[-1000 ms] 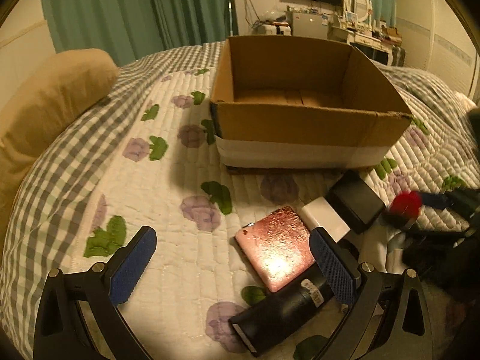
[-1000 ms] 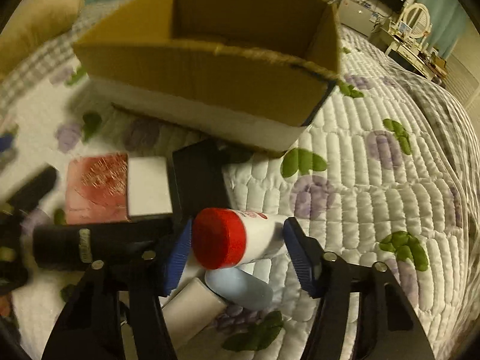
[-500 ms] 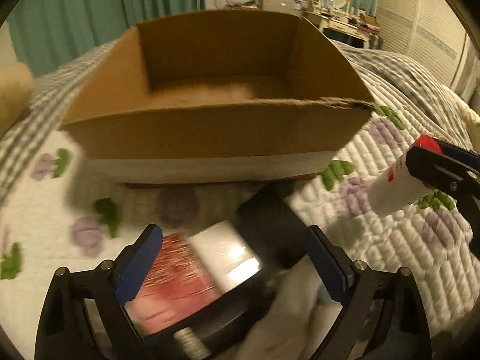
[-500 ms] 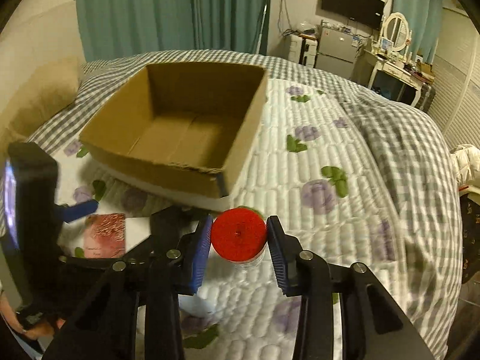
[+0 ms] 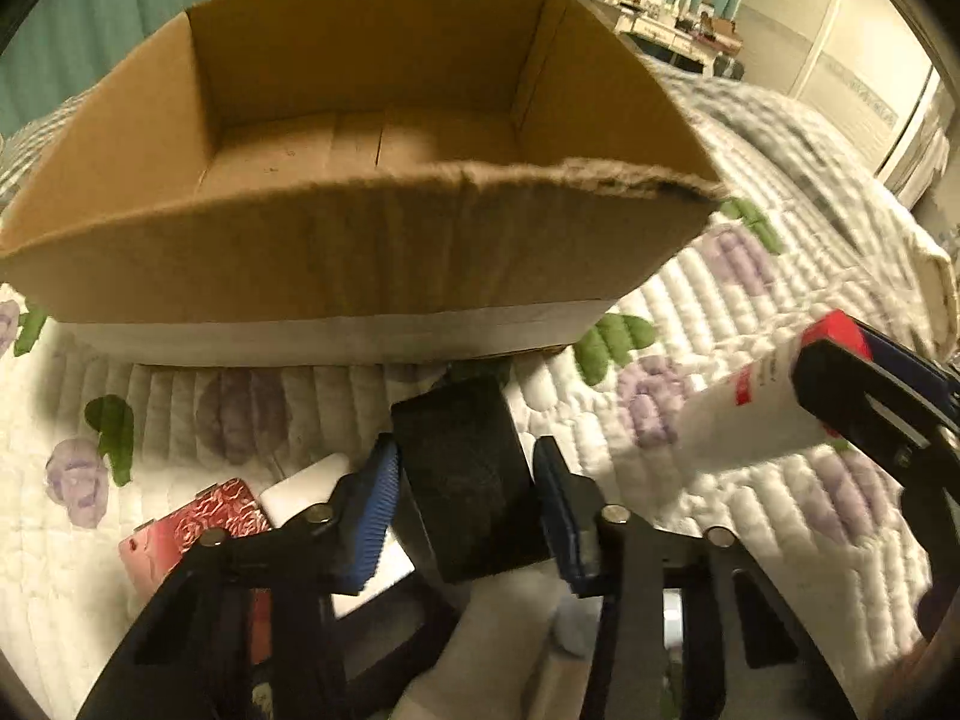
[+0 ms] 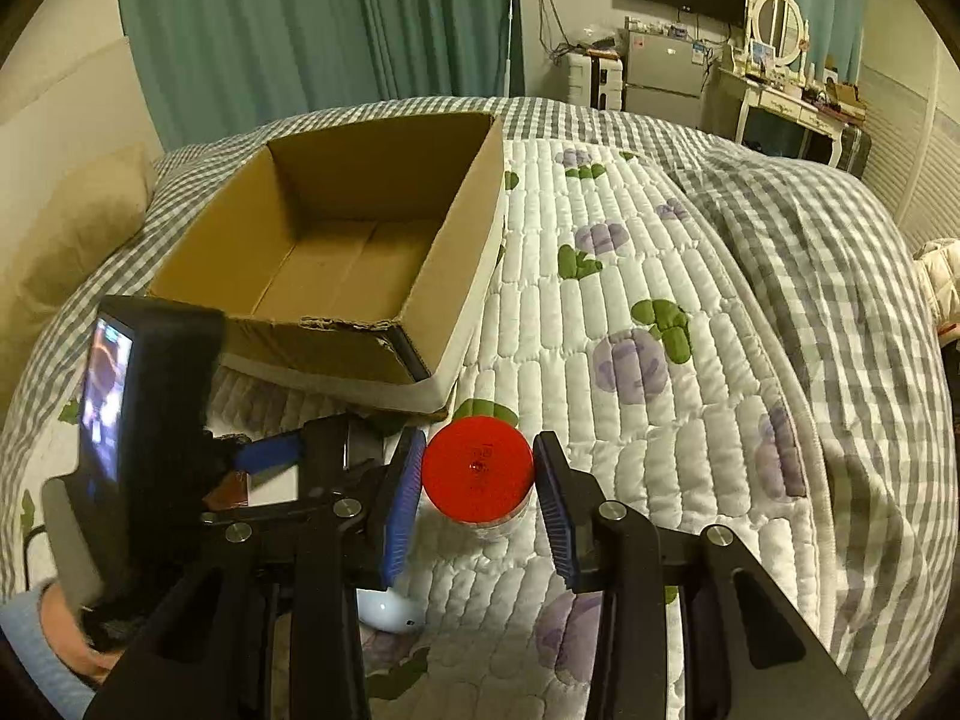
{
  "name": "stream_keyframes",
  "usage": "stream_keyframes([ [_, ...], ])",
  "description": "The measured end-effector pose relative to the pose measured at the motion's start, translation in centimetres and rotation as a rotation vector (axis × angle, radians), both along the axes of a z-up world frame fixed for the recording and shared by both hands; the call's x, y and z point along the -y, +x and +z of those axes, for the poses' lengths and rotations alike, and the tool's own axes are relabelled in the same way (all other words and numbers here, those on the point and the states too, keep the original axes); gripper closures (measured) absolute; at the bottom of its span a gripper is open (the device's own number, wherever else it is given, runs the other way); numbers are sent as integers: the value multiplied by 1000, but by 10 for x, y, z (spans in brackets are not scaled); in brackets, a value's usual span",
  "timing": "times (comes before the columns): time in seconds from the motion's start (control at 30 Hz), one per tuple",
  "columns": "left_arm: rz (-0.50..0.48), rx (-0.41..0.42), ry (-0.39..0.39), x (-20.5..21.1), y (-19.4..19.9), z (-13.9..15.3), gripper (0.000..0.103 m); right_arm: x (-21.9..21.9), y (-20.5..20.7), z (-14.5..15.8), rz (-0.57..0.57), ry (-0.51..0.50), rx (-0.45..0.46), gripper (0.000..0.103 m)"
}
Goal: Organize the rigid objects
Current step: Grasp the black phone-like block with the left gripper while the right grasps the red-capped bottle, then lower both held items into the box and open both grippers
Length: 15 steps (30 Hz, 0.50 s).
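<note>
Before cardboard box [image 5: 336, 252]: left gripper [image 5: 465, 501] just closed onto black box [image 5: 468, 480].

The cardboard box [image 5: 372, 222] stands on the quilt [image 6: 678, 324] of the bed. Just before its near wall lies a block [image 5: 465, 480], between the fingers of the left gripper [image 5: 465, 498]. Left of the block lie a flat case [image 5: 192, 531] and a slab [image 5: 306, 489], touching each other. To the right, the right gripper [image 6: 477, 501] holds a bottle [image 5: 744, 414] above the quilt.
</note>
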<state>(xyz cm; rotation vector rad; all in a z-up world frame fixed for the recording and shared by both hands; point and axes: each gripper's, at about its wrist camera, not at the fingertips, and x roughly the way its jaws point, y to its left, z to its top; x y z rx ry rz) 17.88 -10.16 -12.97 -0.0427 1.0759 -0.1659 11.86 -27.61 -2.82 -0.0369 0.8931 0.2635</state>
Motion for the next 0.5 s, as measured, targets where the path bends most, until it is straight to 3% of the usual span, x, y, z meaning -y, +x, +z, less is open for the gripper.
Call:
stream_keyframes([
  [0.27, -3, 161, 40, -8, -40, 61, 62, -11, -20, 40, 23, -32, 106, 67],
  [0.37, -3, 215, 24, -18, -58, 84, 62, -13, -25, 66, 30, 1, 142, 67],
  [0.5, -6, 317, 38, -35, -63, 136, 62, -24, -27, 111, 63, 13, 206, 67],
])
